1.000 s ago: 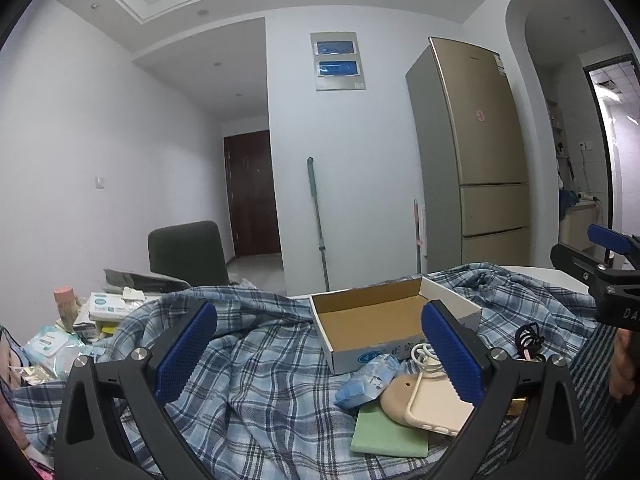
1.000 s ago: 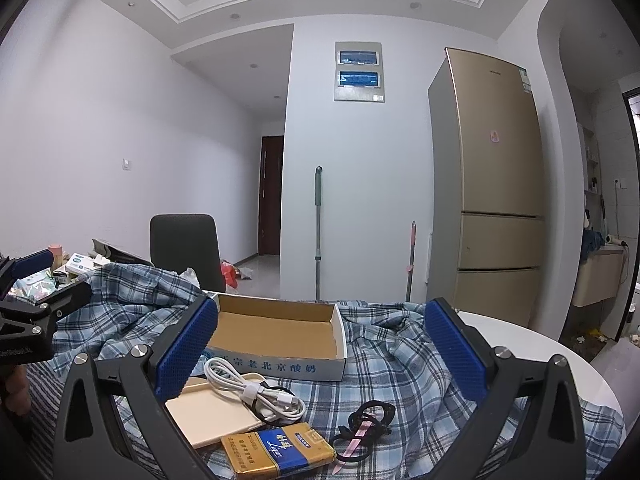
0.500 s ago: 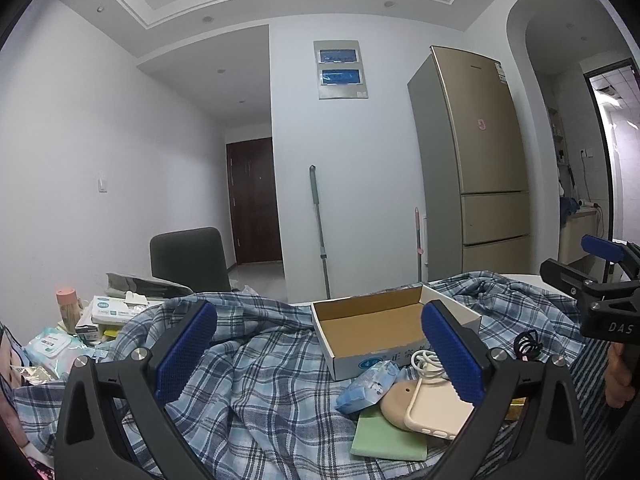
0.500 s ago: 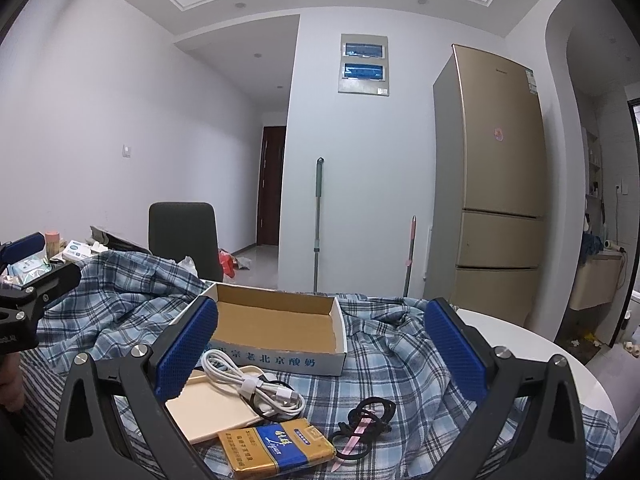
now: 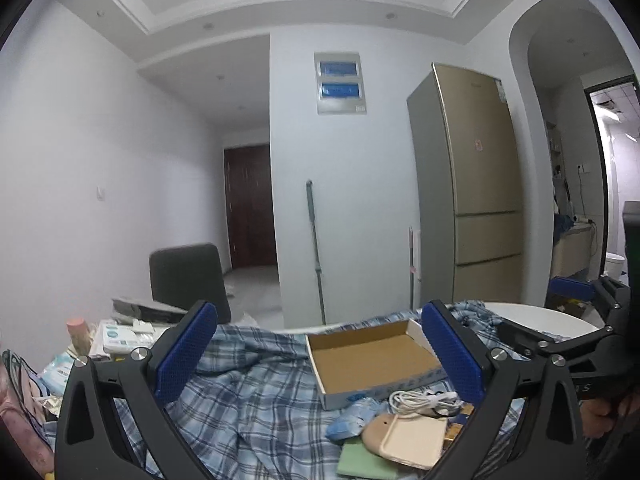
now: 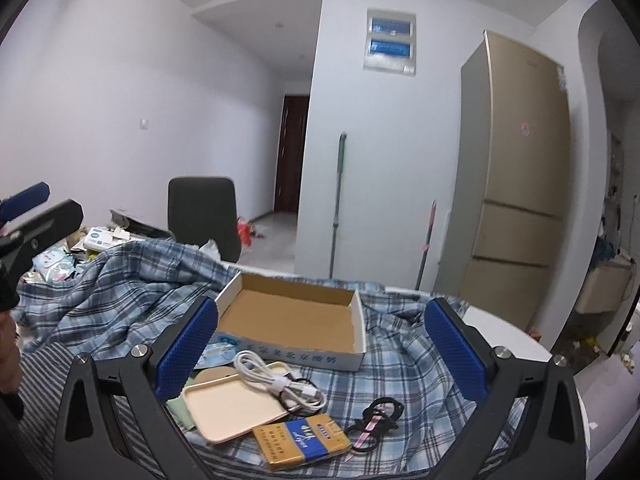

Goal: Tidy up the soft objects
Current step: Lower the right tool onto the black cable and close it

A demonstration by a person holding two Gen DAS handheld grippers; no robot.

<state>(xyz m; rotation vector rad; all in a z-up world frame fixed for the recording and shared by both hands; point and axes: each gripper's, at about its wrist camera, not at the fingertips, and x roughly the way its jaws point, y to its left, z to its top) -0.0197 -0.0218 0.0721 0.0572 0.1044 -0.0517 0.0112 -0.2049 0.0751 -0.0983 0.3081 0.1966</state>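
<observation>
An open cardboard box (image 5: 374,356) (image 6: 292,316) sits on a crumpled blue plaid cloth (image 5: 248,392) (image 6: 120,288). In front of it lie a beige phone case (image 6: 232,404) (image 5: 412,440), a white cable (image 6: 276,380), a blue packet (image 5: 352,420), a green pad (image 5: 364,460), a yellow-blue pack (image 6: 304,438) and a black clip (image 6: 376,420). My left gripper (image 5: 320,360) is open and empty above the cloth. My right gripper (image 6: 320,352) is open and empty above the small items.
The cloth covers a white round table (image 6: 504,332). Tissue packs and clutter (image 5: 116,336) lie at the far left. A dark chair (image 6: 204,216) stands behind the table; a fridge (image 6: 516,176) and mop (image 6: 338,200) are by the wall.
Both grippers have tilted and shifted slightly, so the box and items sit lower in view. Both stay open and empty.
</observation>
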